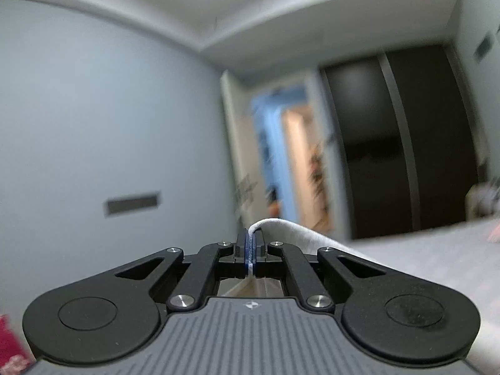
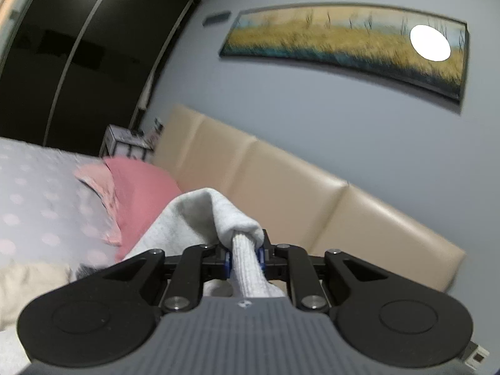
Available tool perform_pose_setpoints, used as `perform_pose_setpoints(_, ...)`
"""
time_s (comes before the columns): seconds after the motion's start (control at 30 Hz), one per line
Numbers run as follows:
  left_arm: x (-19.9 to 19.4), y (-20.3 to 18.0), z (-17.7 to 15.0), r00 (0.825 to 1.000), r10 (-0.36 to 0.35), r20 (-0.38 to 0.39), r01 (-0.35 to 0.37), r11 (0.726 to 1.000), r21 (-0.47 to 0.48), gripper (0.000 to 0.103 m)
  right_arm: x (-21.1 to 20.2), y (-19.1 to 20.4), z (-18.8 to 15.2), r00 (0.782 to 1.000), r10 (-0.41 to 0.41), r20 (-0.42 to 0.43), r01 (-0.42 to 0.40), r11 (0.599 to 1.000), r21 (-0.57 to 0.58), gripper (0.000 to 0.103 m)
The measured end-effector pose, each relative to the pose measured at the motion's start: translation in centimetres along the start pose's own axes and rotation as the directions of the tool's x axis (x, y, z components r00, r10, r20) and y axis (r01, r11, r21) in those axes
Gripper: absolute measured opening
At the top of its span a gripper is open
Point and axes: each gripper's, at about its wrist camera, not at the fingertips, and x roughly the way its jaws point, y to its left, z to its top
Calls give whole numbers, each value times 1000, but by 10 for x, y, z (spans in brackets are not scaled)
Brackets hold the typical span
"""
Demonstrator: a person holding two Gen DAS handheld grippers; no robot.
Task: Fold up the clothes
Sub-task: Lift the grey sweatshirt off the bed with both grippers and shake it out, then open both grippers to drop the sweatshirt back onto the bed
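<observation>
Both clenched on the pale grey garment [image 2: 200, 218], raised above the bed [image 2: 37, 193]: left hand-held gripper [image 1: 250, 250] pinches a thin edge, right hand-held gripper [image 2: 245, 256] a thick bunch; judged mid-lift; next needs matched tension.

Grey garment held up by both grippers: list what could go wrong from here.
1. The left gripper pinches only a thin edge of the grey garment; it could slip out under tension.
2. The right gripper clamps a thick bunched wad, so the fold may come out uneven.
3. The pink pillow and other cloth lie on the bed nearby; the garment may land on them.
</observation>
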Motion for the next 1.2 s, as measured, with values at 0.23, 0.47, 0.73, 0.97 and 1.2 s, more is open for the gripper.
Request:
perform_pose_setpoints(0.23,66,20,-100,948,135,-287,-101,986,130,1,17,49,-62,987,113,-115,-124,988,-91,17)
perform_pose_setpoints(0.47,93,23,-169,870,190,-455,-73,963,261,1,10,107,-113,965,183,-190,-221,954,-202,23)
perform_pose_setpoints(0.73,77,10,-180,877,54,-478,70,969,238,15,-5,139,-162,893,324,-312,-386,908,-161,38)
perform_pose_setpoints(0.97,63,-50,-162,856,-273,-439,378,910,172,47,-31,182,-194,707,587,-394,-631,775,23,56)
perform_pose_setpoints(1.2,62,-137,-184,715,-509,-479,642,749,164,59,-67,232,-202,440,804,-399,-846,520,116,82)
